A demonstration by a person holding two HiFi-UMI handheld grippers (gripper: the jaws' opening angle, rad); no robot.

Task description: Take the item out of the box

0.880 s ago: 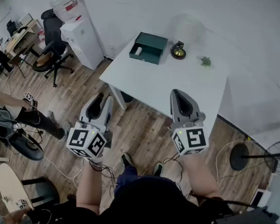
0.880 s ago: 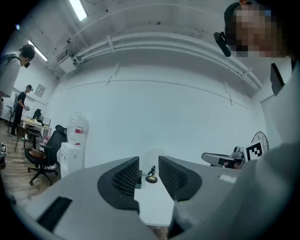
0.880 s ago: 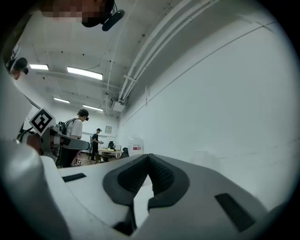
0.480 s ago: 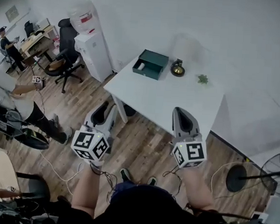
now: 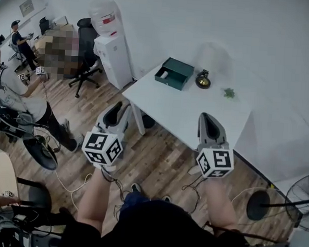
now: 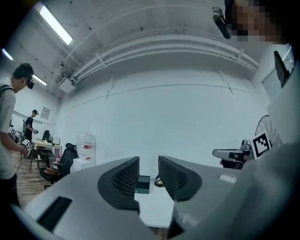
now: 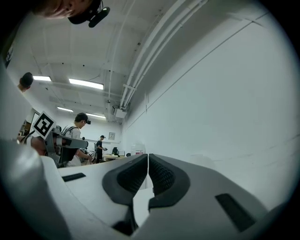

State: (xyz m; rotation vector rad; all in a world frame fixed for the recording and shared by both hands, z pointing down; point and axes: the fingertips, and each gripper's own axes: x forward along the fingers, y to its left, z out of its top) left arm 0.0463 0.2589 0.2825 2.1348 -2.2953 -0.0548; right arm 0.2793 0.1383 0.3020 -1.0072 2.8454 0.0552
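item: a small white item point(image 5: 163, 74) lies inside the box, toward its left end; too small to tell what it is
box: dark green box point(image 5: 174, 73), open at the top, sits at the far left corner of the table; the left gripper view shows it far off, in line with the gap between the jaws
beside the box: a dark, brass-coloured bell-shaped object point(image 5: 202, 80) stands just right of the box, and a small green sprig point(image 5: 229, 92) lies further right, apart from both
table: white table point(image 5: 197, 115), bare on its near half
left gripper: left gripper point(image 5: 116, 112) is held over the wooden floor point(image 5: 157, 157), short of the table's near left edge and well apart from the box; its jaws are released, a clear gap between the ribbed pads point(image 6: 126, 177), nothing held
right gripper: right gripper point(image 5: 209, 125) is held over the table's near edge, well apart from the box; its jaws are clenched, pads meeting with only a hairline slit, nothing between them
room: a water dispenser point(image 5: 113, 47) stands by the wall left of the table, with an office chair point(image 5: 87, 51) beyond it; a person point(image 5: 15, 99) stands at the far left; a standing fan point(image 5: 302, 200) is at the right edge
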